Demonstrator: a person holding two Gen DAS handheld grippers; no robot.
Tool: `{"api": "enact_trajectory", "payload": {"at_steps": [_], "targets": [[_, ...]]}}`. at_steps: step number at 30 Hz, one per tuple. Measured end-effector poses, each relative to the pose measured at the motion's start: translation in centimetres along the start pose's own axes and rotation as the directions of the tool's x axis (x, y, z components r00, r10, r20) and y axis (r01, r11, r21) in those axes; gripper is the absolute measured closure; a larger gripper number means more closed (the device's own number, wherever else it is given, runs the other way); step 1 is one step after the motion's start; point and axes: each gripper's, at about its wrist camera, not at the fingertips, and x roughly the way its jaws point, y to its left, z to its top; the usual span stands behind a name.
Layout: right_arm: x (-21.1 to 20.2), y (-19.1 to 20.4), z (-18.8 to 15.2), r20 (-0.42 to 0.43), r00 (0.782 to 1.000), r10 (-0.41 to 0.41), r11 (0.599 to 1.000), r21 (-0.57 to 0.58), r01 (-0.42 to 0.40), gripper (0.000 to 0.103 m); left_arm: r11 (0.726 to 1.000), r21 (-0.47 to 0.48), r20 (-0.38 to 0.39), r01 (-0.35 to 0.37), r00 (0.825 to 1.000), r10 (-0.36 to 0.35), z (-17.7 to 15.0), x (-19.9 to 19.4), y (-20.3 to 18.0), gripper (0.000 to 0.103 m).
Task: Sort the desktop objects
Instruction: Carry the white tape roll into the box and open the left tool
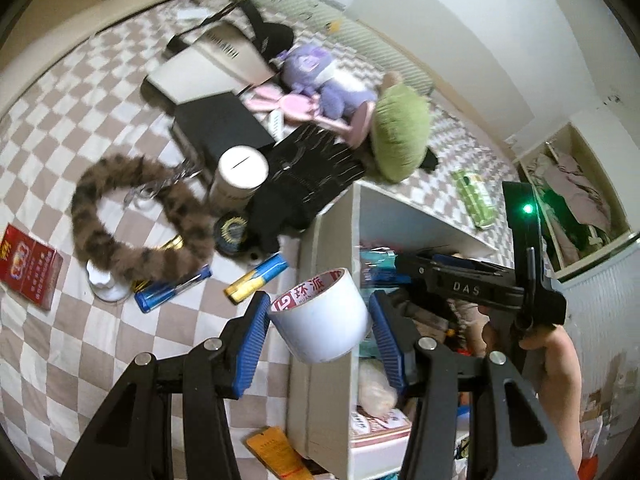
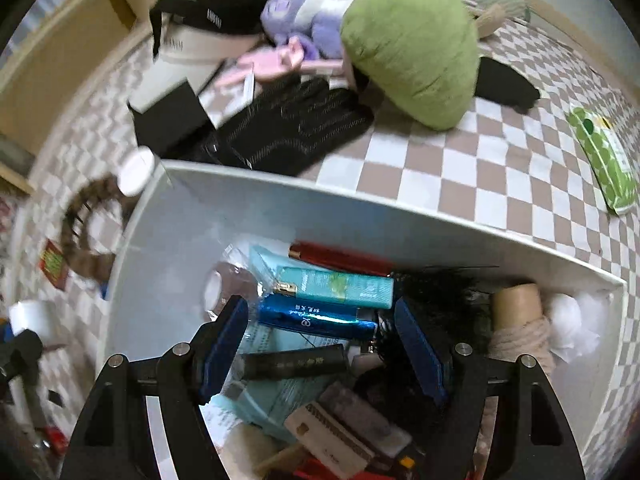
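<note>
Tape (image 1: 320,316) is gripped by left gripper (image 1: 318,334) at box (image 1: 332,240) rim, core axis tilted up-left | box lies right | right gripper (image 2: 320,344) spread, empty, over box contents.

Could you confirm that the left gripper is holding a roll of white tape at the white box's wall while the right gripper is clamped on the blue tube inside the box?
Not quite. The left gripper does hold the white tape roll at the white box, but the right gripper is open over the box, gripping nothing; the blue tube lies loose below. The right wrist view shows this.
</note>
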Motion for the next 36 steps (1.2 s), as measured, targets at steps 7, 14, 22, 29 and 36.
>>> {"api": "enact_trajectory", "payload": {"at_steps": [7, 14, 22, 29, 36], "targets": [[-4.8, -1.5, -1.4, 0.071, 0.996, 0.046, 0.998, 0.034, -0.049, 0.027, 0.997, 0.074, 0.004, 0.028, 1.000, -0.029, -0.8, -1.4, -4.0, 0.052], [-9.2, -4.5, -4.4, 0.130, 0.991, 0.028, 0.996, 0.077, -0.038, 0.026, 0.983, 0.178, -0.040, -0.053, 0.997, 0.061, -2.3, 1.0, -8.7, 0.052], [-11.2, -9.0, -10.6, 0.117, 0.993, -0.030, 0.993, 0.117, 0.017, 0.025, 0.927, 0.297, -0.089, -0.229, 0.960, 0.266, -3.4, 6.6, -10.4, 0.052], [-12.0, -11.2, -14.3, 0.101, 0.993, -0.060, 0.992, 0.112, 0.049, 0.025, 0.876, 0.358, -0.155, -0.322, 0.905, 0.396, -4.9, 9.0, -10.3, 0.052], [-12.7, -11.8, -15.2, 0.109, 0.993, -0.035, 0.992, 0.121, 0.021, 0.025, 0.825, 0.410, -0.171, -0.389, 0.856, 0.488, -6.4, 9.9, -9.9, 0.052]]}}
